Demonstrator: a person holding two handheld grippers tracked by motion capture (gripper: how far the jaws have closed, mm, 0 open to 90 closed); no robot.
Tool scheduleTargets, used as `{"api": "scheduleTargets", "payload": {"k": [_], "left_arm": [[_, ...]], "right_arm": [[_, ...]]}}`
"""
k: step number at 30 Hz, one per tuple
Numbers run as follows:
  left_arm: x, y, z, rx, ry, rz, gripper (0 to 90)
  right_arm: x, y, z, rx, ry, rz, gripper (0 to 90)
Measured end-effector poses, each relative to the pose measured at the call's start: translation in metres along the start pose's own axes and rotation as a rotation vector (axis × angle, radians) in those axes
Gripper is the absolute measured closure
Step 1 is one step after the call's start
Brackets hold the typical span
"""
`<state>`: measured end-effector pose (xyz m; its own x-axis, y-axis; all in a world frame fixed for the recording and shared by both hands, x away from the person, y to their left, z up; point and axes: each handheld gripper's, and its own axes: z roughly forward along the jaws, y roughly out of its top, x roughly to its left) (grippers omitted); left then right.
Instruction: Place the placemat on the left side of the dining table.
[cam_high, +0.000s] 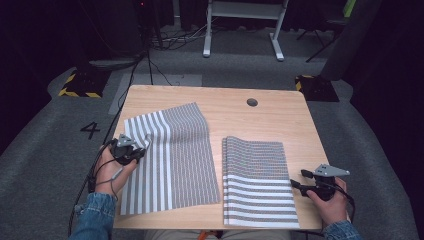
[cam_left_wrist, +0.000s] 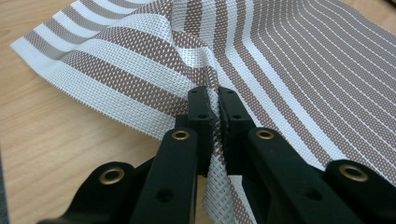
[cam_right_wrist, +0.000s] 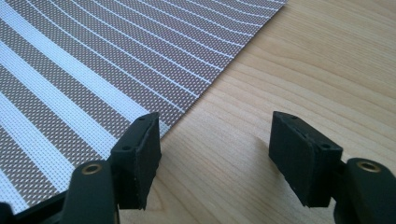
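A striped woven placemat lies on the left half of the wooden table, its left edge lifted and creased. My left gripper is shut on that raised edge; the left gripper view has the black pads pinching a fold of the placemat. A stack of matching placemats rests on the right half. My right gripper hovers open just off the stack's right edge. In the right gripper view its jaws stand wide apart above bare wood, the left pad by the edge of the stack.
A round cable hole sits near the table's far edge. Beyond the table are grey floor, a white desk frame, cables and yellow-black marked bases. Bare wood lies between the two placemat areas.
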<state>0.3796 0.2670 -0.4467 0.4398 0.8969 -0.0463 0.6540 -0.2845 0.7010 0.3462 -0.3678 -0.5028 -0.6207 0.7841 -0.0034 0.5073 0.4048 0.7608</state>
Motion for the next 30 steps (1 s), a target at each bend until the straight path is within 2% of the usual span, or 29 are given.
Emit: {"api": "scheduleTargets", "payload": {"k": [3,5,8,9,12,13,14,15,16,17,18,20,23,24,26,27,28,29,30], "left_arm": [[0.008,0.003,0.003,0.002,0.001,-0.005,84.7],[0.018,0.006,0.008,-0.021,-0.005,-0.027,81.3],[0.029,0.007,0.011,-0.087,0.025,-0.064,70.7],[0.033,0.006,0.011,-0.111,0.032,-0.07,63.8],[0.034,0.004,0.01,-0.128,0.054,-0.081,50.0],[0.033,0.003,0.009,-0.136,0.055,-0.09,50.0],[0.029,0.0,0.006,-0.142,0.05,-0.106,42.7],[0.024,-0.002,0.004,-0.144,0.053,-0.11,40.4],[0.024,-0.002,0.004,-0.144,0.053,-0.11,39.1],[0.016,-0.005,-0.002,-0.148,0.051,-0.123,38.5],[0.016,-0.005,-0.002,-0.148,0.051,-0.123,38.1],[0.0,-0.01,-0.01,-0.154,0.037,-0.145,37.8],[-0.014,-0.015,-0.015,-0.135,0.029,-0.125,37.8],[-0.03,-0.025,-0.022,-0.118,0.047,-0.107,37.4],[-0.035,-0.029,-0.024,-0.111,0.049,-0.106,37.0],[-0.049,-0.042,-0.028,-0.1,0.05,-0.112,36.6],[-0.049,-0.042,-0.028,-0.1,0.05,-0.112,36.0],[-0.062,-0.055,-0.028,-0.072,0.052,-0.117,35.5],[-0.062,-0.055,-0.028,-0.072,0.052,-0.117,34.8]], "right_arm": [[0.0,0.0,0.0,-0.001,0.001,0.002,34.4],[0.0,0.0,0.0,0.0,0.0,0.002,34.4],[0.0,0.0,0.0,0.0,0.001,0.002,34.4],[0.0,0.0,0.0,-0.001,0.001,0.001,34.4],[0.0,0.0,0.0,-0.001,0.0,0.001,34.4],[0.0,0.0,0.0,-0.001,0.0,0.001,34.4],[0.0,0.0,0.0,0.0,0.0,0.002,34.4],[0.0,0.0,0.0,-0.001,0.0,0.001,34.4],[0.0,0.0,0.0,-0.001,0.0,0.001,34.4],[0.0,0.0,0.0,0.0,0.001,0.001,34.4],[0.0,0.0,0.0,0.0,0.001,0.002,34.4],[0.0,0.0,0.0,0.0,0.001,0.002,34.3],[0.0,0.0,0.0,0.0,0.001,0.001,34.2],[0.0,0.0,0.0,0.0,0.001,0.001,34.2],[0.0,0.0,0.0,0.0,0.002,0.001,34.2],[0.0,0.0,0.0,0.0,0.002,0.0,34.0],[0.0,0.0,0.0,0.0,0.003,0.001,34.0],[0.0,0.0,0.0,0.0,0.003,0.0,33.9],[0.0,0.0,0.0,0.0,0.003,0.0,33.9]]}}
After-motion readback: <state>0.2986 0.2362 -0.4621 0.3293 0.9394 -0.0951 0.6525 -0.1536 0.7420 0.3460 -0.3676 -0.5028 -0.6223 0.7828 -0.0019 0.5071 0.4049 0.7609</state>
